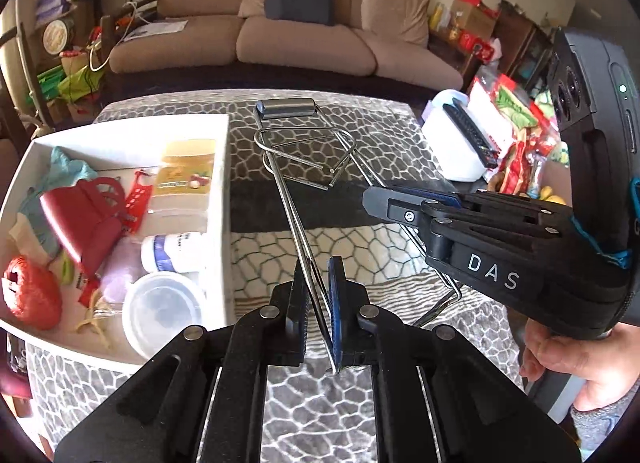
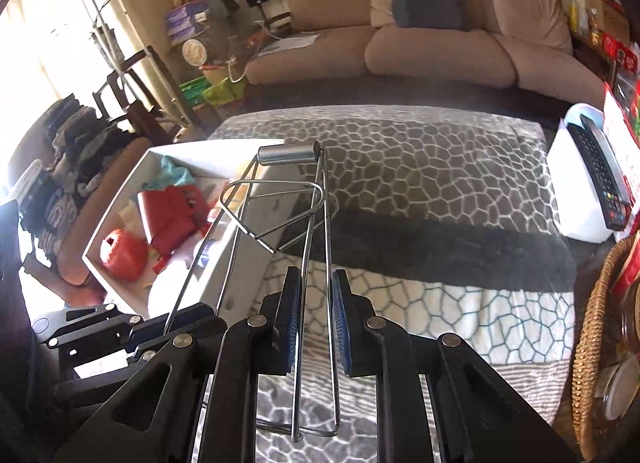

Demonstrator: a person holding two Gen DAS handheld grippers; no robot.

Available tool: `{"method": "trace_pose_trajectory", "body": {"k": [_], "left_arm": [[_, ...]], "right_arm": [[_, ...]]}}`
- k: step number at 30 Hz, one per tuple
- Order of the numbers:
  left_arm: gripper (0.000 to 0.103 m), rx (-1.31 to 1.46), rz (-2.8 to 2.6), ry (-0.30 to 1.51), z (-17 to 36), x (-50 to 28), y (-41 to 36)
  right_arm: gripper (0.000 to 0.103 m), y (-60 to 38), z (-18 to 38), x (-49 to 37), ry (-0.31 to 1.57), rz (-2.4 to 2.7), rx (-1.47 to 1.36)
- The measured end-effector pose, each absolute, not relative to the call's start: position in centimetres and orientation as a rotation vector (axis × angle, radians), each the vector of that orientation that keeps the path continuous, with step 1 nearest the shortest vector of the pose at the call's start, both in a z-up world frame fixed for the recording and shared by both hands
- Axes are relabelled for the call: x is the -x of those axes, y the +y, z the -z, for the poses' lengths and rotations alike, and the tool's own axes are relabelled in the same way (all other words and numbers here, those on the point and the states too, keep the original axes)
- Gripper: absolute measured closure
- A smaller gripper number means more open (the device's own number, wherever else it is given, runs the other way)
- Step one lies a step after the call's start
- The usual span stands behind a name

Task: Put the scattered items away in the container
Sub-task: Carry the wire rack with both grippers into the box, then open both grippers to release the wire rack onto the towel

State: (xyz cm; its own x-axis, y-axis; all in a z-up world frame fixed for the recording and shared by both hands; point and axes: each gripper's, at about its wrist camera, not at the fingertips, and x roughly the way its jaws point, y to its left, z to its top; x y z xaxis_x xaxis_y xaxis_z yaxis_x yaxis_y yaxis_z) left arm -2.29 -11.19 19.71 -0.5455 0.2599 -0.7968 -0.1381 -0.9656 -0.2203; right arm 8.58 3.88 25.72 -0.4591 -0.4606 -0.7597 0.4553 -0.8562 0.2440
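Left wrist view showed both grippers, left (image 1: 316, 283) and right (image 1: 372, 199), clamped on one wire rack (image 1: 304, 151), held above the blanket (image 1: 400, 131) beside the white box (image 1: 120, 135) at its left edge. Moving both hands together should keep it level.

We count one wire rack (image 1: 304, 167), one white box (image 1: 224, 199), two grippers, one red ball (image 1: 32, 295), one clear tub (image 1: 164, 311), one sofa (image 1: 288, 35).

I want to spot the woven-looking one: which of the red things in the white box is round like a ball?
The red mesh ball in the box's near left corner; the other red pieces are flat, angular plastic.
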Motion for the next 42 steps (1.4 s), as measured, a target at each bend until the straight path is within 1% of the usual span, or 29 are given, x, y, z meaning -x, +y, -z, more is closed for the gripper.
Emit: {"method": "trace_pose_trajectory", "body": {"k": [5,9,13,16,20,22,25,27,28,30,32,35,37,38,40,41,42], "left_arm": [[0.094,1.366,-2.627,-0.236,-20.6,1.2,-19.8],[0.094,1.395,-2.687,-0.266,-20.2,1.1,-27.2],[0.094,1.434,-2.745,-0.317,-18.7,1.6,-34.4],[0.094,1.466,-2.779,-0.388,-17.0,2.4,-39.5],[0.094,1.513,-2.809,-0.445,-14.6,4.9,-44.7],[0.094,1.546,-2.811,-0.433,-13.6,6.4,-46.5],[0.094,1.593,-2.824,-0.350,-12.4,9.1,-48.1],[0.096,1.624,-2.819,-0.287,-11.5,11.0,-48.4],[0.096,1.636,-2.813,-0.271,-11.1,11.9,-48.6],[0.097,1.648,-2.777,-0.297,-10.2,13.5,-49.2],[0.096,1.671,-2.773,-0.275,-9.3,14.7,-49.4],[0.094,1.705,-2.787,-0.195,-8.2,15.9,-49.3],[0.093,1.696,-2.803,-0.204,-7.9,16.0,-49.5],[0.092,1.675,-2.809,-0.240,-8.0,15.9,-49.8],[0.080,1.622,-2.780,-0.365,-8.5,15.3,-50.3],[0.069,1.601,-2.757,-0.421,-8.7,14.8,-50.4],[0.063,1.588,-2.750,-0.442,-9.0,14.3,-50.4]], "right_arm": [[0.087,-3.9,-26.2,-9.3,-0.020,2.232,-1.184],[0.087,-11.2,-25.8,-9.4,-0.002,2.175,-1.166],[0.087,-18.9,-24.4,-8.6,0.013,2.106,-1.163],[0.087,-24.4,-22.9,-7.6,0.041,2.061,-1.166],[0.087,-30.5,-20.7,-6.1,0.081,2.024,-1.180],[0.087,-32.7,-19.7,-5.3,0.093,2.019,-1.192],[0.087,-35.0,-17.9,-3.9,0.084,2.006,-1.209],[0.088,-36.0,-16.8,-3.1,0.088,2.012,-1.223],[0.092,-36.5,-16.4,-2.8,0.076,2.006,-1.227],[0.095,-37.0,-15.6,-1.9,0.042,2.002,-1.245],[0.096,-37.1,-15.3,-1.1,0.027,2.007,-1.245],[0.096,-37.4,-15.5,-0.5,0.065,2.017,-1.229],[0.096,-37.5,-15.7,-0.2,0.076,2.013,-1.225],[0.096,-37.5,-15.8,-0.2,0.082,2.013,-1.222],[0.096,-37.5,-16.1,-0.3,0.099,2.014,-1.209],[0.095,-37.4,-16.2,-0.5,0.117,2.021,-1.200],[0.094,-37.2,-16.3,-0.8,0.133,2.034,-1.188]]}}
